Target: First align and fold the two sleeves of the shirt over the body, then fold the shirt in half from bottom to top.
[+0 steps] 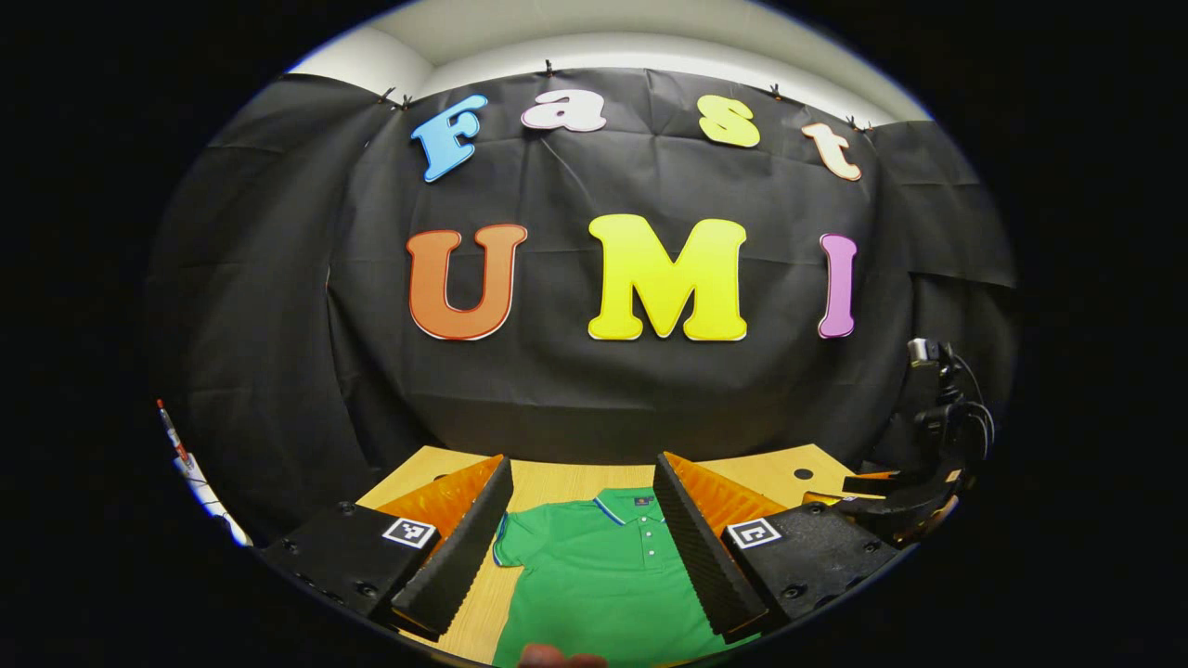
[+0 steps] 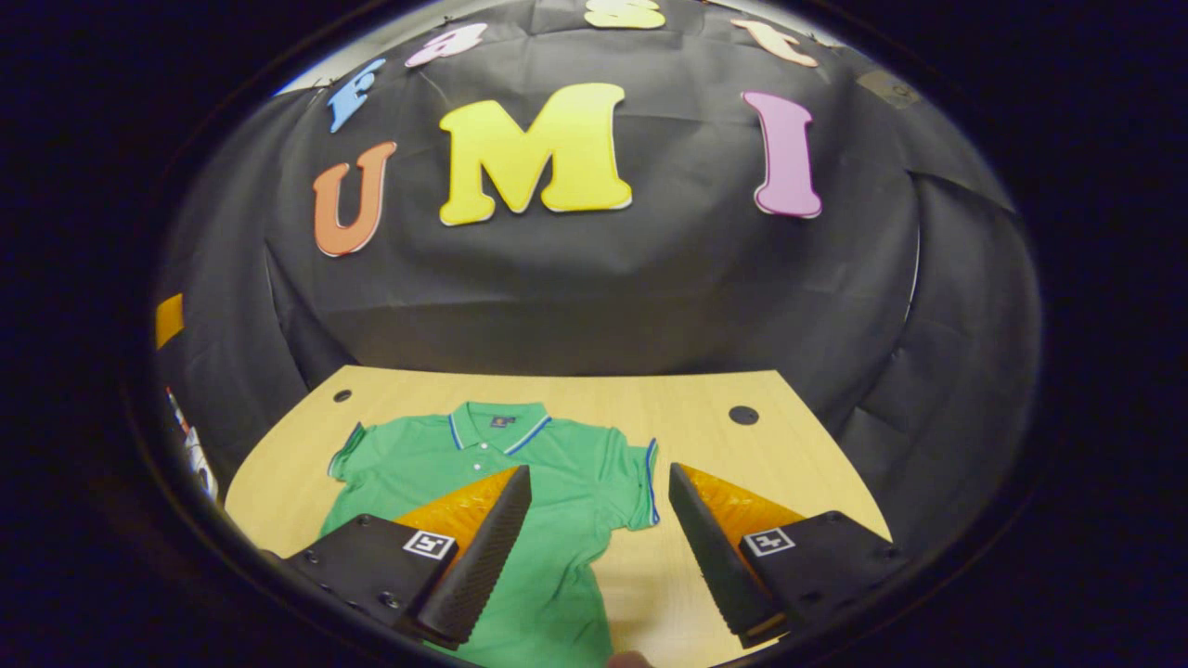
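Plainly, the green polo shirt [image 2: 520, 482] lies flat and face up on the wooden surface [image 2: 705, 399], collar toward 12 o'clock, both short sleeves spread; nothing is folded yet. It looks light, soft and limp, likely to sag and crease, so pinch each sleeve at its blue-trimmed cuff [image 2: 650, 482]. The right claw [image 2: 600, 506] hangs wide open near the cuff at 3 o'clock; the left claw [image 1: 582, 501] gapes wide above the collar [image 1: 631, 506], holding nothing.

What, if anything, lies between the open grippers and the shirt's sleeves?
Nothing visible. The green shirt lies flat on the table, sleeves spread; the right gripper and left gripper hover open over it.
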A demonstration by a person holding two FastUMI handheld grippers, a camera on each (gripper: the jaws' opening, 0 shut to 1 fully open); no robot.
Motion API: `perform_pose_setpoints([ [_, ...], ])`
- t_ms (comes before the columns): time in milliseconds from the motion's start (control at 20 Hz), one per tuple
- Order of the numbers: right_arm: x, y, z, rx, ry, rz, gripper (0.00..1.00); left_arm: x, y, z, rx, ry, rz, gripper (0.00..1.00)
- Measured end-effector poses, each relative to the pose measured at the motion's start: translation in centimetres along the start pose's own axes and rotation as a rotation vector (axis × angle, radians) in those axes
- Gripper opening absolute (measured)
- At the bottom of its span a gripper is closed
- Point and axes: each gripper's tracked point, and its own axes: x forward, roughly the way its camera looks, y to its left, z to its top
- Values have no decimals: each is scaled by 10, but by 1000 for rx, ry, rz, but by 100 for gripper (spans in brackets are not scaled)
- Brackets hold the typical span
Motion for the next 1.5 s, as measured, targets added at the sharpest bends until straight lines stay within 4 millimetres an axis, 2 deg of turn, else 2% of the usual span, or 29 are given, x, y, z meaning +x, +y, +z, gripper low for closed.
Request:
perform_pose_setpoints([
  [50, 13, -7, -2, 7, 13, -7, 96, 0, 0, -3, 0, 7, 6, 98],
  [100, 25, -12, -5, 16, 25, -12, 93, 1, 0, -6, 1, 14, 13, 98],
  [400, 95, -33, -41, 32, 134, -20, 93, 2, 5, -32, -2, 90, 58, 98],
  [500, 112, -37, -54, 21, 179, -14, 96, 2, 7, -38, -3, 105, 70, 98],
  [650, 136, -44, -68, 37, 228, -20, 96, 1, 10, -55, 5, 149, 89, 98],
  [700, 147, -47, -75, 47, 246, -28, 93, 0, 11, -59, 1, 162, 95, 98],
  [800, 161, -53, -86, 63, 283, -42, 93, -1, 11, -70, -8, 184, 103, 98],
  [950, 179, -57, -91, 62, 300, -48, 87, -4, 13, -86, -11, 230, 117, 98],
  [1000, 184, -56, -95, 59, 305, -49, 90, -4, 14, -88, -12, 234, 123, 98],
  [1150, 194, -58, -100, 44, 337, -58, 51, -4, 18, -95, -12, 250, 137, 99],
  [1200, 196, -58, -98, 30, 327, -61, 47, -5, 19, -97, -10, 259, 141, 99],
  [1300, 200, -57, -96, -2, 325, -61, 51, -6, 21, -100, -15, 270, 149, 99],
  [1400, 201, -54, -97, -14, 335, -64, 12, -5, 22, -101, -18, 273, 153, 99],
  [1500, 203, -53, -97, -11, 333, -60, 14, -5, 23, -102, -18, 275, 156, 99],
])
